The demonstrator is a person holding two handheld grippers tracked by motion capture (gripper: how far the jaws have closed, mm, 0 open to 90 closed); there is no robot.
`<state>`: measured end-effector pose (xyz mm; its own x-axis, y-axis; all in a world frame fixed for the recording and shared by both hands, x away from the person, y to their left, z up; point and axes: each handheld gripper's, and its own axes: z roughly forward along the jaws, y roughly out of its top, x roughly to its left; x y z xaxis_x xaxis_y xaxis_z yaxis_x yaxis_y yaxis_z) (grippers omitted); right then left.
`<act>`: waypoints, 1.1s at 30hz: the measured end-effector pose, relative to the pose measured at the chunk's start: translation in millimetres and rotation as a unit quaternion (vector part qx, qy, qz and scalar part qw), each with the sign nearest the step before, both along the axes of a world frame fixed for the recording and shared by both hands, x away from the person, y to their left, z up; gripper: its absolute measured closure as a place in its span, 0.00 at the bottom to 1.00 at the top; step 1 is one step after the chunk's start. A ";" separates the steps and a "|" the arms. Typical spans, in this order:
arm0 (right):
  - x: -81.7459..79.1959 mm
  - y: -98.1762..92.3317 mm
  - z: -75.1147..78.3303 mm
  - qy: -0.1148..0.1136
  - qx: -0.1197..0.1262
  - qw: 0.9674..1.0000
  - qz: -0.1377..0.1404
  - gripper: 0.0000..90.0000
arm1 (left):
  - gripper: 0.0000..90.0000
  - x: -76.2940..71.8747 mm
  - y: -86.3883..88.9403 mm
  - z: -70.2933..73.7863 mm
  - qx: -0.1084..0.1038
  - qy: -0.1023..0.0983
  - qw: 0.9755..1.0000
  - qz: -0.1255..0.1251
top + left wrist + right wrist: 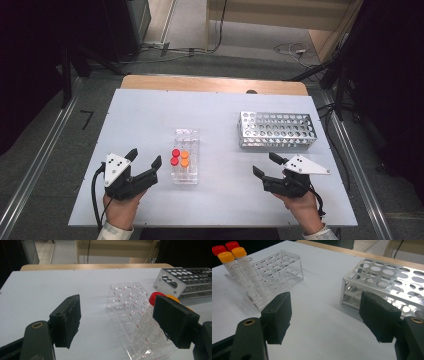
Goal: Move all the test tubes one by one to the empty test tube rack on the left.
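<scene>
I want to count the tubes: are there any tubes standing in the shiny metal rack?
No, the shiny metal rack with round holes stands empty, while the four red- and orange-capped tubes sit in the clear plastic rack.

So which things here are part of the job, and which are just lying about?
In the job:
clear rack
red-capped tubes
orange-capped tubes
metal rack
left gripper, open
right gripper, open

Lying about:
cables on the floor beyond the table

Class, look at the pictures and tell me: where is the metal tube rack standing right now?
In the high view the metal tube rack stands on the table's far right part, right of the clear rack holding capped tubes and beyond the right gripper.
</scene>
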<state>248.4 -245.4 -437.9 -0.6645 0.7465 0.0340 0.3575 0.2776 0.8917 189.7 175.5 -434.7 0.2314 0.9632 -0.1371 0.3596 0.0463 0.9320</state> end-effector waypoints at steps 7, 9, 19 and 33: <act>0.3 -6.8 0.3 -0.002 0.001 1.000 -0.009 0.28 | 0.23 0.4 5.0 -2.4 0.001 0.006 1.000 0.009; 0.6 -8.6 0.2 -0.003 0.001 1.000 -0.012 0.28 | 0.23 0.2 6.3 -3.2 0.001 0.007 1.000 0.012; 1.1 -20.1 0.5 -0.002 0.002 1.000 -0.030 0.27 | 0.23 -0.1 13.3 -7.1 0.010 0.012 1.000 0.023; 3.9 -43.0 -1.1 -0.006 -0.015 0.996 -0.088 0.24 | 0.21 0.3 17.3 -11.3 0.016 0.021 0.999 0.031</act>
